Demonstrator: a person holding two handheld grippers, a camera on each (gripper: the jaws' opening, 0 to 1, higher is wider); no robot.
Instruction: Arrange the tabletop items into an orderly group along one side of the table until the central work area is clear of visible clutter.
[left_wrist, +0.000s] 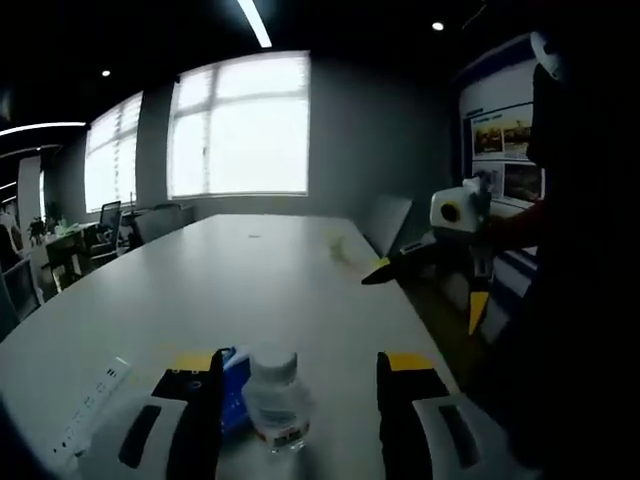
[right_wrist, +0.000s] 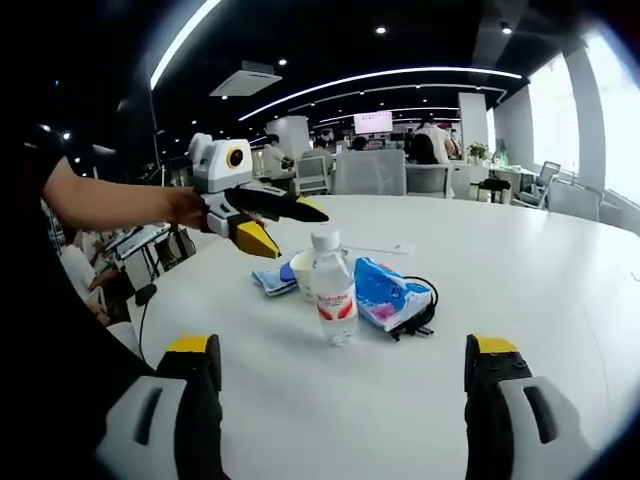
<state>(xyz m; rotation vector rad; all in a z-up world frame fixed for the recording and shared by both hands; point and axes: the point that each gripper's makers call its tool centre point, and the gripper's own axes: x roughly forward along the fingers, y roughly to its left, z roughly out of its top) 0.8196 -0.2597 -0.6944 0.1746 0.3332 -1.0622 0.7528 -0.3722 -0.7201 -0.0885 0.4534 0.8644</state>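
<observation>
Though hidden elsewhere, cup (right_wrist: 303, 272) behind bottle (right_wrist: 333, 287).

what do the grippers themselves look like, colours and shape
Both match: the left gripper has a white body and black fingers tapering to points, with a yellow wedge on one. In its own view the right gripper shows black fingers with yellow tips and grey-white housings with dark slots. A dark sleeve covers the person's upper arm.
</observation>
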